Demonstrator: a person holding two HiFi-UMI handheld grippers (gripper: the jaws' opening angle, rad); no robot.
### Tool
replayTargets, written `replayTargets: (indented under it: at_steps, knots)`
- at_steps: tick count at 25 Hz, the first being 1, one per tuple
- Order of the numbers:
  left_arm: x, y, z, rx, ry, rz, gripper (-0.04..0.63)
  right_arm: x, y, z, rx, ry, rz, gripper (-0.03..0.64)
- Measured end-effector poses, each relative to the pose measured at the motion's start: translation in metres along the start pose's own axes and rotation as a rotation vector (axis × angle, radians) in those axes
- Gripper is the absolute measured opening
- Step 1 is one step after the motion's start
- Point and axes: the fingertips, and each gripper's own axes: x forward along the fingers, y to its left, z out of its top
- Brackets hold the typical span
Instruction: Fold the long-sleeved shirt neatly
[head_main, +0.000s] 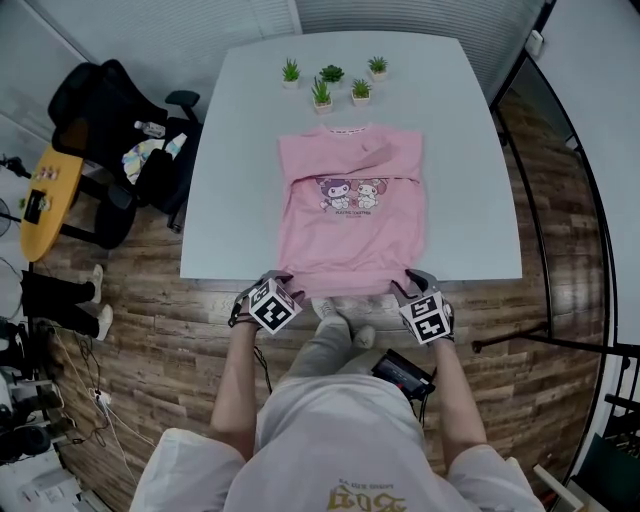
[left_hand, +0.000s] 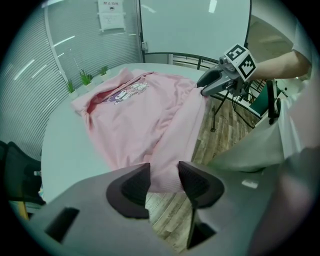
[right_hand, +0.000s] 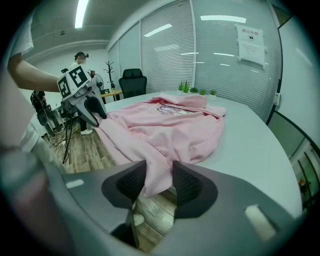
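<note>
A white table (head_main: 470, 200) stands on a wood-plank floor (head_main: 150, 400), with small potted plants (head_main: 331, 85) at its far edge. To the left sit a black office chair (head_main: 110, 110) and what looks like a yellow side table (head_main: 45, 200). Blinds (right_hand: 165, 50) cover the glass walls, and a ceiling strip light (right_hand: 80, 14) glows.

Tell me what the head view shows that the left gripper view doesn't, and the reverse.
Head view only: the person's grey-trousered legs and the marker cube on the left gripper. Left gripper view only: that gripper's pads pinching the pink long-sleeved cartoon-print shirt's hem; white paper notices on the wall. Both: shirt, white tabletop, right gripper, small green potted plants.
</note>
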Motion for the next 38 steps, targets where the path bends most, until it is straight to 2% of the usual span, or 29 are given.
replayTargets:
  at_steps: [3, 7, 10, 16, 26, 32, 38]
  knots:
    - [-0.003, 0.001, -0.002, -0.014, -0.004, -0.007, 0.174, 0.000, -0.002, 0.002, 0.009, 0.005, -0.011, 0.145]
    - [-0.006, 0.005, -0.001, -0.059, -0.022, -0.005, 0.085, 0.000, 0.001, 0.002, 0.058, 0.004, 0.031, 0.089]
    - [-0.011, 0.006, 0.001, -0.075, -0.033, -0.011, 0.061, -0.003, 0.003, 0.002, 0.099, 0.003, 0.060, 0.074]
    - [-0.022, 0.009, 0.009, -0.100, -0.049, -0.029, 0.052, -0.018, 0.003, 0.012, 0.167, -0.050, 0.100, 0.069]
    - [-0.062, 0.007, 0.029, -0.107, -0.111, -0.026, 0.051, -0.062, -0.004, 0.051, 0.195, -0.202, 0.069, 0.067]
    - [-0.094, 0.004, 0.041, -0.056, -0.136, -0.003, 0.051, -0.089, -0.005, 0.071, 0.209, -0.268, 0.061, 0.067]
    - [-0.125, 0.001, 0.046, -0.050, -0.173, 0.026, 0.051, -0.113, 0.003, 0.080, 0.190, -0.290, 0.089, 0.067]
